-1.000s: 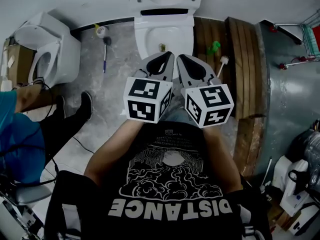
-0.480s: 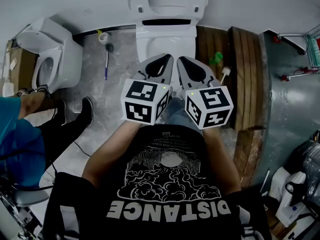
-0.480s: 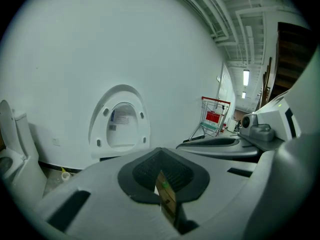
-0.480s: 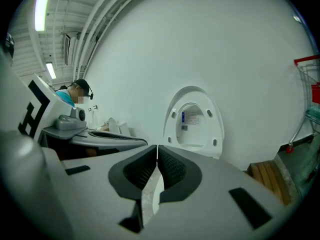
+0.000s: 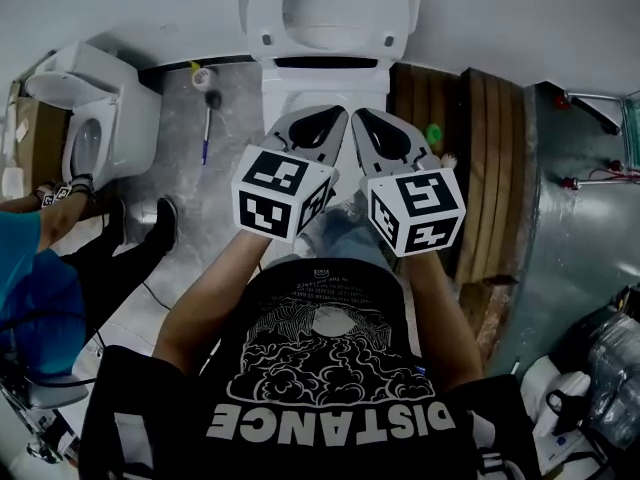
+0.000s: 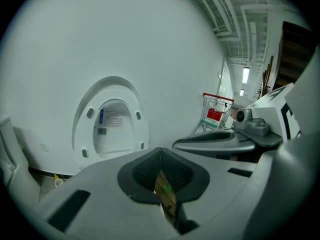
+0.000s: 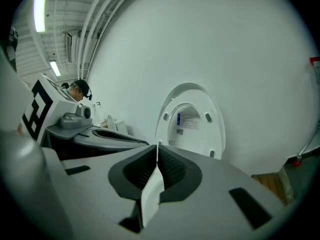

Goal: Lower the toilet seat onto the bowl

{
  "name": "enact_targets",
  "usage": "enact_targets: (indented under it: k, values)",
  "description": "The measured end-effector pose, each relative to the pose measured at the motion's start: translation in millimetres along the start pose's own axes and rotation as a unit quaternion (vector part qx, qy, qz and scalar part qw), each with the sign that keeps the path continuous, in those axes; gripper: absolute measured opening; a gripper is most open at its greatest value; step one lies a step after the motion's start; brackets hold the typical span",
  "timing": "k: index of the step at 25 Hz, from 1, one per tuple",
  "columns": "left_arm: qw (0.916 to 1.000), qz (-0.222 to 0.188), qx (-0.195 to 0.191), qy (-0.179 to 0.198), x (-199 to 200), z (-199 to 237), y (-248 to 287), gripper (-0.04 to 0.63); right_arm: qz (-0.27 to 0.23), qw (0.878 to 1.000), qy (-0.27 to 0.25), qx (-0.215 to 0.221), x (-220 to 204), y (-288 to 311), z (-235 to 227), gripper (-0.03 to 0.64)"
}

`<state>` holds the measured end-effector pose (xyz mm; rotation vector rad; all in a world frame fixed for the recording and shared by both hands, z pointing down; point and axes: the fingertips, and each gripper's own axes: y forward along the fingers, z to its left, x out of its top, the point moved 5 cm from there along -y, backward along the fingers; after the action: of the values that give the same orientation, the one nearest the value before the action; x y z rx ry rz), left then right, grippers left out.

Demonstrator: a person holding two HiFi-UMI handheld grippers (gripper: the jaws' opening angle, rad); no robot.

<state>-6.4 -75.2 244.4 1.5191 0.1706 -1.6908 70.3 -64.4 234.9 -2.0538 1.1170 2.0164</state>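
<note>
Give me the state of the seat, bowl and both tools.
toilet seat: raised, standing upright
bowl: uncovered
left tool: shut, empty, not touching the seat
right tool: shut, empty, not touching the seat

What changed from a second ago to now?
The left gripper and right gripper moved forward together toward the toilet bowl, so the raised toilet seat shows more fully. Nothing was grabbed. Both grippers stay shut and empty, and the seat is still up.
</note>
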Motion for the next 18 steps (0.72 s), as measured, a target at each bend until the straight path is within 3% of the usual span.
enact_targets:
  k: [9, 18]
  values:
    - [0.9997, -0.008, -0.003, 0.022, 43.9, 25.8, 54.4, 0.014, 0.006, 0.999, -0.038, 0.026, 34.5, 36.0, -65.4, 0.02]
    - [0.9983, -0.007, 0.021, 0.053, 79.7, 44.6, 79.5, 0.015, 0.005, 0.994, -0.085, 0.061, 64.1, 56.8, -105.0, 0.021]
